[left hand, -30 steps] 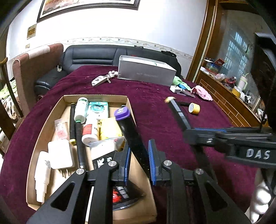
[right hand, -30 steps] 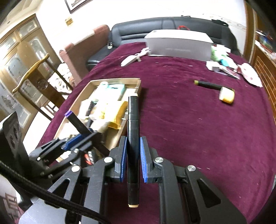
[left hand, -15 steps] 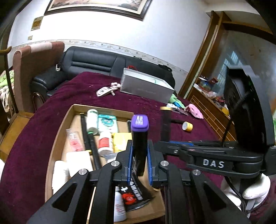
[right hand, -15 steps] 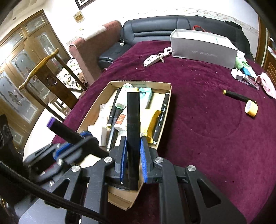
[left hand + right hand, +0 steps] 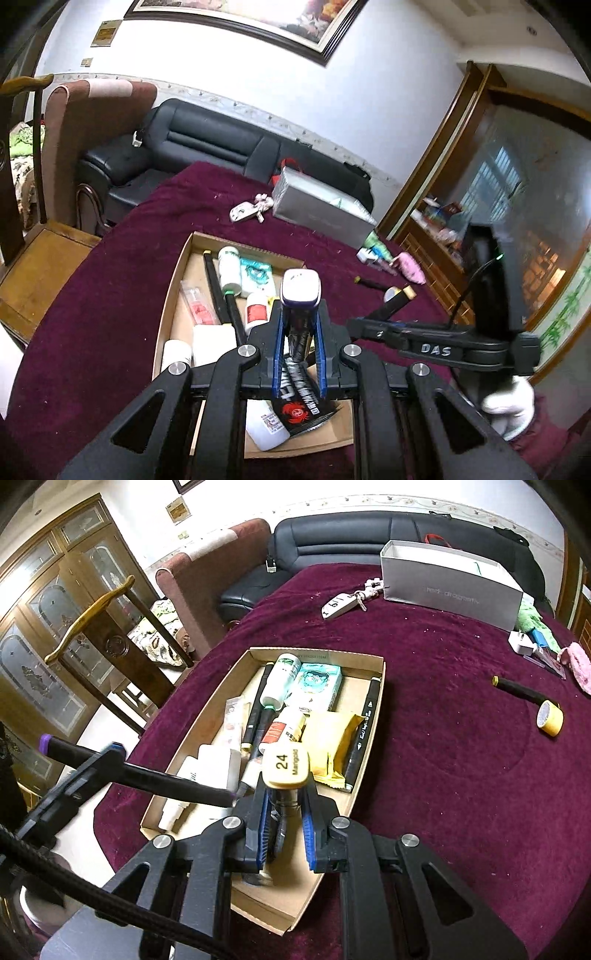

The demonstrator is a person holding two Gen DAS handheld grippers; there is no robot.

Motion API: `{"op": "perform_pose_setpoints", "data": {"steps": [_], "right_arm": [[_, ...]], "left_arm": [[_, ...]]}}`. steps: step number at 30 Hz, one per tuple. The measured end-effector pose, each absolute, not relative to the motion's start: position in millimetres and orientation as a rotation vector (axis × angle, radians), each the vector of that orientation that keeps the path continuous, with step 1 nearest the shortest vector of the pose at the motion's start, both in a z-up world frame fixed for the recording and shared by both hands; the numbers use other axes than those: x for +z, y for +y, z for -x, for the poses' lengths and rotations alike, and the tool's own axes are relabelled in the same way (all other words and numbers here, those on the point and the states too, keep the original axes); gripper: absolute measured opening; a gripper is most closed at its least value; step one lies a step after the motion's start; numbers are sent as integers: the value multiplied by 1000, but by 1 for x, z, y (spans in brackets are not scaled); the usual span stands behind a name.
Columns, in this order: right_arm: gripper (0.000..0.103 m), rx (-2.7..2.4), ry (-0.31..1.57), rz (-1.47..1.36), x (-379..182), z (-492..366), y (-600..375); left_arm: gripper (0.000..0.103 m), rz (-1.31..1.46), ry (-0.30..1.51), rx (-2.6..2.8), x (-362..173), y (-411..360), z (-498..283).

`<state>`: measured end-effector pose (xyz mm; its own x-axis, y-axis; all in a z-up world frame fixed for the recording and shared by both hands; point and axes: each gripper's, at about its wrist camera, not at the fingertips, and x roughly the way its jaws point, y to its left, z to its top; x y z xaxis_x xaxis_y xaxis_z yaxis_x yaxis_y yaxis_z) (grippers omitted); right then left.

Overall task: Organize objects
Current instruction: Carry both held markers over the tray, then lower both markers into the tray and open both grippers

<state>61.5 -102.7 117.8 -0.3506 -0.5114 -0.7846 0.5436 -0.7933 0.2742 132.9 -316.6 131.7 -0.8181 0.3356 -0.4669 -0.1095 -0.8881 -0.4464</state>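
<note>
Readable: "24" and "Mangold" on the tan end cap of the marker (image 5: 285, 767) at frame centre; "611" on the white key fob (image 5: 339, 606) at upper centre; "DAS" on the black gripper body (image 5: 436, 349) at right.

A lived-in home sitting room: a round table under a deep maroon velvet cloth (image 5: 461, 738) stands as the centrepiece. Behind the table runs a black leather sofa (image 5: 207, 144), with a brown upholstered armchair (image 5: 92, 122) to the table's left. Above the sofa hangs a dark-framed painting (image 5: 258, 18) on a white wall. Left of the table, a carved wooden cabinet with etched glass doors (image 5: 48, 627); right of it, a cluttered wooden sideboard (image 5: 436, 240).
</note>
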Motion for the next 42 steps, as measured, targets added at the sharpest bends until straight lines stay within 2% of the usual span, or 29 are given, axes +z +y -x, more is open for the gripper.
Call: {"op": "perform_pose_setpoints", "data": {"steps": [4,10,25,32,42], "right_arm": [[13,-2158,51,-1226,123,-64,-100],[13,-2139,97,-1199,135,-74,-101],[13,-2129,222,-1110,154,-90,-110],[14,-2036,159,-1291,125,-63,-116],[13,-2053,107,-1419,86,-17,-137]], "left_arm": [[12,801,-609,2694,136,-325,-139],[12,877,-537,2654,134,-332,-146],[12,1166,-437,2531,98,-339,-124],[12,1272,-415,2504,77,-336,-91],[12,1304,-502,2505,62,-339,-71]]}}
